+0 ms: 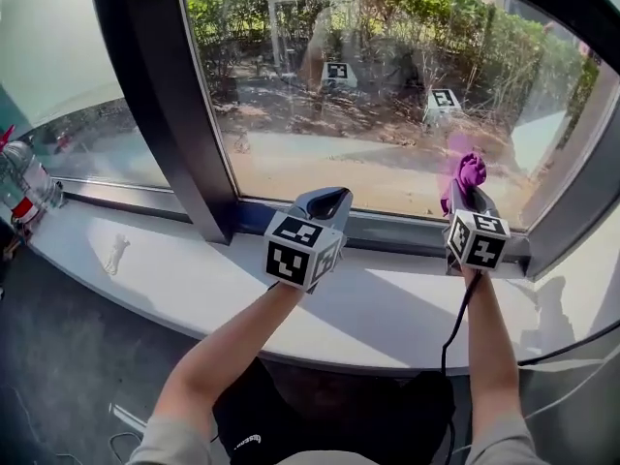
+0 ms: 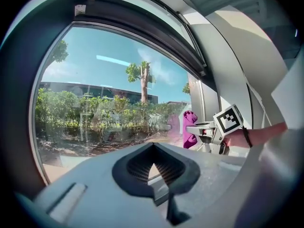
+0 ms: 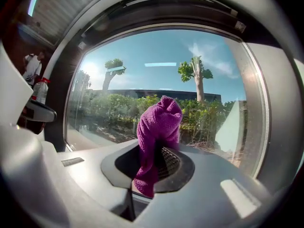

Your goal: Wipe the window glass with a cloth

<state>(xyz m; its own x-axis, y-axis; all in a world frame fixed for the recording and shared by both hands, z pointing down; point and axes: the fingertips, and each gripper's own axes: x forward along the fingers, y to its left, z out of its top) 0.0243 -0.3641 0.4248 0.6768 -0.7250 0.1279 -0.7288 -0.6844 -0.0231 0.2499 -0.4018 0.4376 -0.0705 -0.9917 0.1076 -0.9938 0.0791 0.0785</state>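
The window glass (image 1: 387,95) fills the top of the head view, with hedges outside. A purple cloth (image 1: 469,174) stands bunched up out of my right gripper (image 1: 466,200), which is shut on it low at the pane's right end. The cloth's faint reflection shows in the glass; whether the cloth touches the glass I cannot tell. In the right gripper view the cloth (image 3: 159,127) rises between the jaws of the right gripper (image 3: 151,169) toward the glass (image 3: 142,75). My left gripper (image 1: 327,202) hovers over the sill at mid-pane, shut and holding nothing. The left gripper view shows the left gripper (image 2: 153,169), the cloth (image 2: 190,128) and the right gripper (image 2: 205,128).
A white sill (image 1: 194,279) runs under the window. A dark frame post (image 1: 170,114) divides this pane from another on the left. A bottle with a red cap (image 1: 24,184) and a small white object (image 1: 116,253) sit on the sill's left. A black cable (image 1: 453,332) hangs from the right gripper.
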